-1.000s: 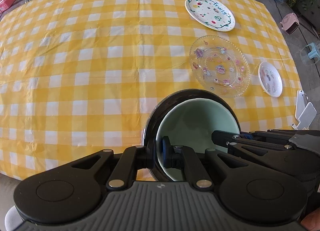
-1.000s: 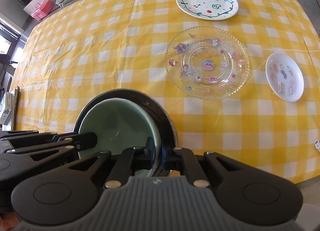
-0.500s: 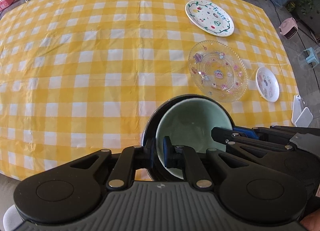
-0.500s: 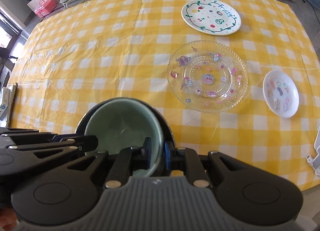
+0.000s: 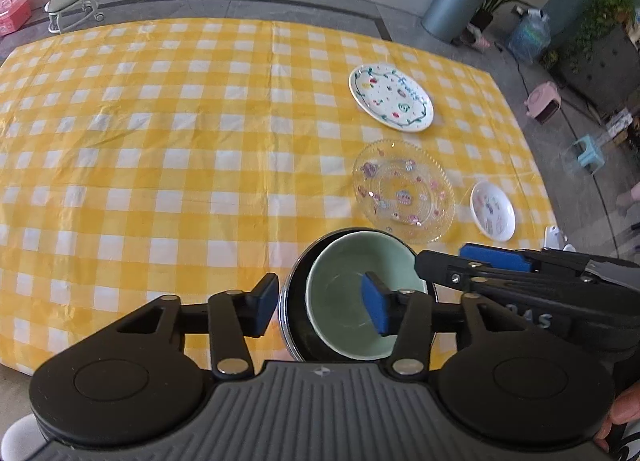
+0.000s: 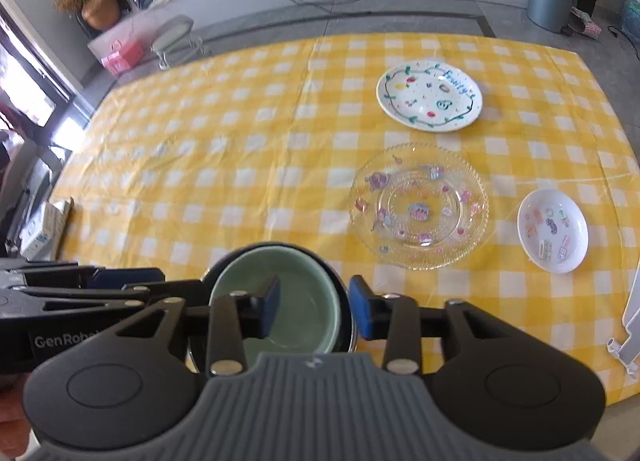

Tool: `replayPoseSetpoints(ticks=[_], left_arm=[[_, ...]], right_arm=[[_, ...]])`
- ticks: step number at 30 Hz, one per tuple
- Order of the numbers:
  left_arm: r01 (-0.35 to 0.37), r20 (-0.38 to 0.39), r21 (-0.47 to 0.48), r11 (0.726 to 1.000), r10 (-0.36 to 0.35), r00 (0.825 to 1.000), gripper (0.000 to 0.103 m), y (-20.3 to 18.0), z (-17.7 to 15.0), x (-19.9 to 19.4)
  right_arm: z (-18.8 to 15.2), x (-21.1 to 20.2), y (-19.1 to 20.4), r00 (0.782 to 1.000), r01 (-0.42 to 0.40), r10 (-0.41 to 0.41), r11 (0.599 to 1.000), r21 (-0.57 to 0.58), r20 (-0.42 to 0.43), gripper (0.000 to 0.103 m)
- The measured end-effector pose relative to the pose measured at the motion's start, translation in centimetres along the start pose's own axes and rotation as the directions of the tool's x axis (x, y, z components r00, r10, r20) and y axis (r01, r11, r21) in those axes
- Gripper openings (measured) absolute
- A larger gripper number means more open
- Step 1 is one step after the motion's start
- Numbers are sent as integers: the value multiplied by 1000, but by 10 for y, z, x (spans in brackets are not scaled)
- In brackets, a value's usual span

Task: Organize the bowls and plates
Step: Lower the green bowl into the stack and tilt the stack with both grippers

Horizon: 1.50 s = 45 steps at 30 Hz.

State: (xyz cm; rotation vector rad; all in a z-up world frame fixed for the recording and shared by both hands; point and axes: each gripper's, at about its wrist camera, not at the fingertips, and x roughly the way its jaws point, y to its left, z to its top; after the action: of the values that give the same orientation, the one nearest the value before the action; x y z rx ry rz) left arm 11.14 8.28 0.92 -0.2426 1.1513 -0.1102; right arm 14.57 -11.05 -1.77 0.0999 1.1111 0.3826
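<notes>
Opening both at once, I see my left gripper (image 5: 320,307) and right gripper (image 6: 314,309) spreading their jaws off the rims of the green bowl (image 5: 344,297). It sits nested in the black bowl (image 5: 294,301) at the near edge of the checked tablecloth (image 5: 160,181), each rim between pads without contact.
</notes>
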Motion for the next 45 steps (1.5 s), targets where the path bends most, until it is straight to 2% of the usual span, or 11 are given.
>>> replayPoseSetpoints(ticks=[5, 9, 12, 15, 19, 23, 28, 31, 34, 37, 45], left_arm=[[-23, 50, -44, 999, 25, 998, 67, 11, -11, 2], [-33, 98, -150, 988, 48, 994, 71, 29, -23, 5], [31, 112, -263, 964, -1, 994, 72, 47, -32, 10], [109, 131, -365, 925, -65, 989, 76, 60, -41, 18], [118, 146, -440, 890, -59, 988, 78, 70, -51, 32], [149, 142, -464, 873, -92, 985, 79, 71, -56, 46], [215, 154, -483, 849, -160, 975, 79, 69, -61, 56], [224, 134, -494, 840, -181, 974, 72, 69, -62, 63], [252, 123, -529, 811, -221, 968, 66, 72, -65, 68], [245, 120, -532, 810, -214, 970, 61, 74, -64, 69], [202, 126, -546, 813, -159, 979, 61, 89, -48, 67]], right_arm=[[-15, -4, -22, 999, -28, 25, 991, 129, 25, 57], [-35, 9, -45, 997, -77, 76, 957, 280, 16, 59], [-52, 20, -55, 994, -110, 112, 918, 381, 17, 59], [-63, 25, -58, 989, -147, 144, 887, 439, 40, 59], [-73, 30, -57, 988, -154, 137, 870, 469, 71, 61], [-78, 41, -63, 988, -152, 137, 853, 499, 66, 61], [-87, 58, -70, 977, -204, 202, 805, 557, 66, 60], [-90, 66, -71, 968, -232, 241, 780, 580, 63, 58], [-90, 71, -70, 968, -230, 246, 774, 590, 55, 56], [-89, 73, -69, 970, -220, 238, 771, 597, 50, 55], [-75, 84, -59, 967, -220, 253, 773, 595, 29, 51]])
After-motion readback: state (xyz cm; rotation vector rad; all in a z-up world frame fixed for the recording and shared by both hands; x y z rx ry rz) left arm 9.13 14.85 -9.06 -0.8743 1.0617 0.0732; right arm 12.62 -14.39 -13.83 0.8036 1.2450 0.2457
